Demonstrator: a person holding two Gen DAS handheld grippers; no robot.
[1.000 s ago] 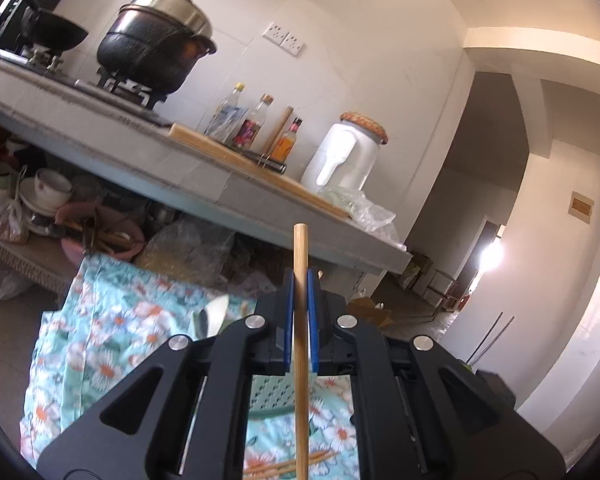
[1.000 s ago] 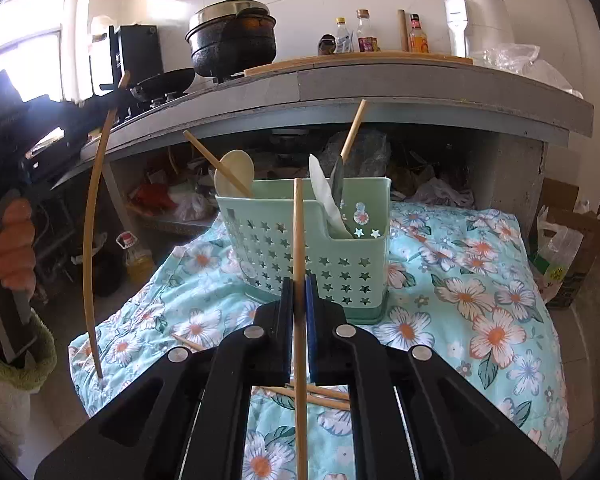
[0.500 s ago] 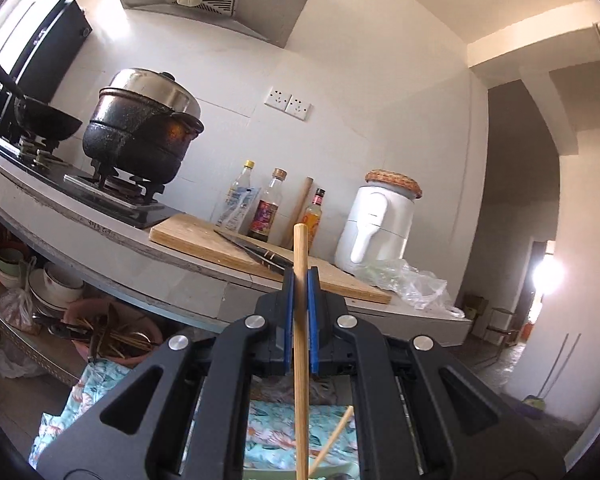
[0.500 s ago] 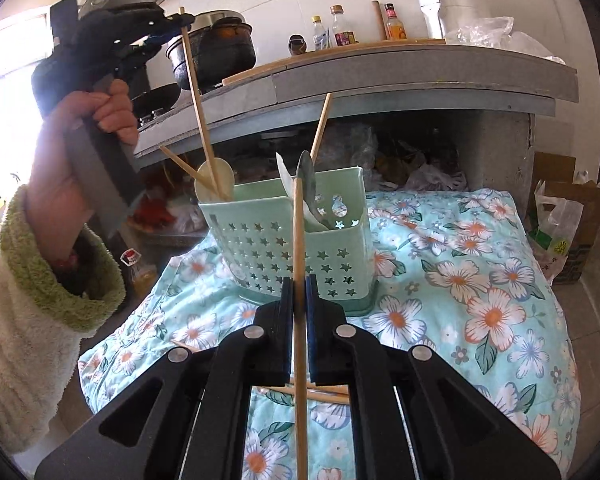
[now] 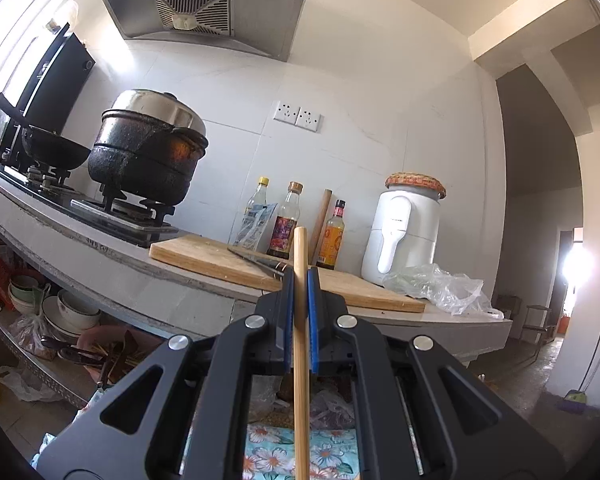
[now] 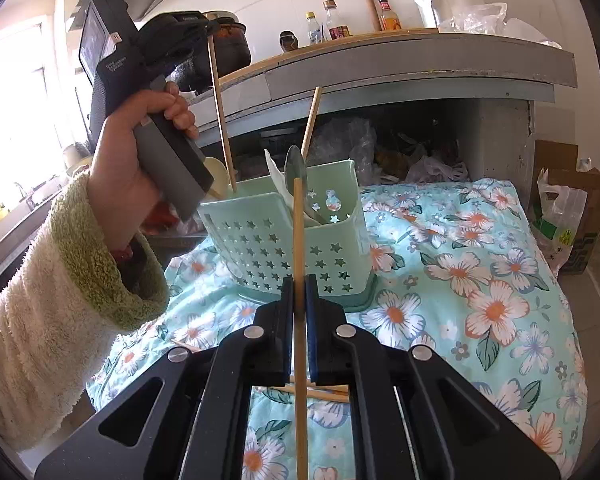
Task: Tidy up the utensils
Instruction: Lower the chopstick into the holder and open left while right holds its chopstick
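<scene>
No writing is reading legibly. Left gripper (image 5: 300, 280) is clamping one chopstick (image 5: 301, 344); right gripper (image 6: 299, 292) is clamping another chopstick (image 6: 299, 248) before the green caddy (image 6: 284, 240).

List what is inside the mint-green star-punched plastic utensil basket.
The mint-green star-punched plastic utensil basket holds a metal spoon, a white spoon, a pale wooden spoon and a leaning bamboo chopstick. Their lower ends are hidden behind the basket's wall.
</scene>
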